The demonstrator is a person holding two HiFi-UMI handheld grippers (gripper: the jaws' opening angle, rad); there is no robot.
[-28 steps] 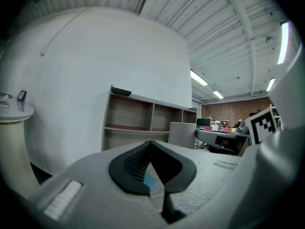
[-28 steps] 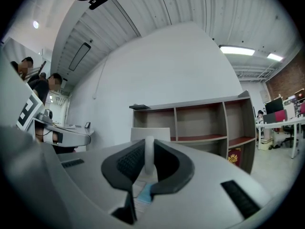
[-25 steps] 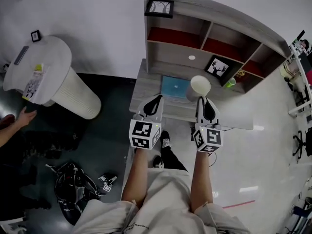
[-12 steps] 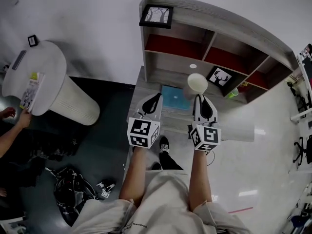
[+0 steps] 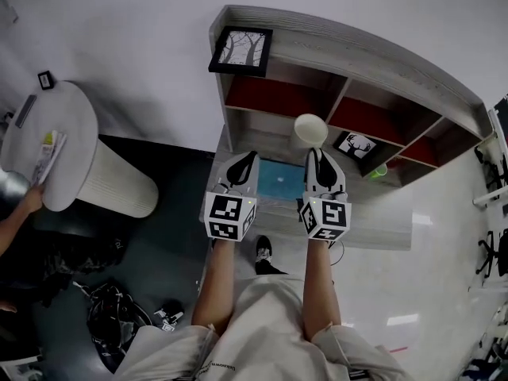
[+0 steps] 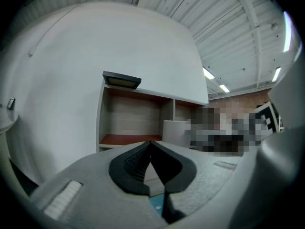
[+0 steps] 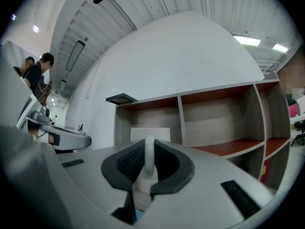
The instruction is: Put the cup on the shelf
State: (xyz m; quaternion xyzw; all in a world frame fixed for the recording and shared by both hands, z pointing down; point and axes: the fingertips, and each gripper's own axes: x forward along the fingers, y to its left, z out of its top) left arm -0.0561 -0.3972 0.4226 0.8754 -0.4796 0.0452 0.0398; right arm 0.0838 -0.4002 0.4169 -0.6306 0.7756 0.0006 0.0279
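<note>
A white cup (image 5: pixel 309 130) hangs by its handle in my right gripper (image 5: pixel 317 155), which is shut on it. It is held up in front of the grey shelf (image 5: pixel 278 101) with red boards, near the divider between the left and middle compartments. In the right gripper view the white handle (image 7: pixel 149 161) is pinched between the dark pads, with the cup body (image 7: pixel 143 133) behind them and the shelf (image 7: pixel 214 123) beyond. My left gripper (image 5: pixel 244 163) is level beside it, shut and empty. The left gripper view shows its jaws (image 6: pixel 150 149) meeting, the cup (image 6: pixel 176 132) to the right.
A framed tree picture (image 5: pixel 240 50) stands on the shelf top, a deer picture (image 5: pixel 355 145) and a green cup (image 5: pixel 376 171) in lower compartments. A blue item (image 5: pixel 282 179) lies on the desk. At the left are a round white table (image 5: pixel 55 145) and a person's hand (image 5: pixel 28 205).
Both grippers have moved forward and up towards the shelf, carrying the cup from over the desk to the level of the lower shelf board.
</note>
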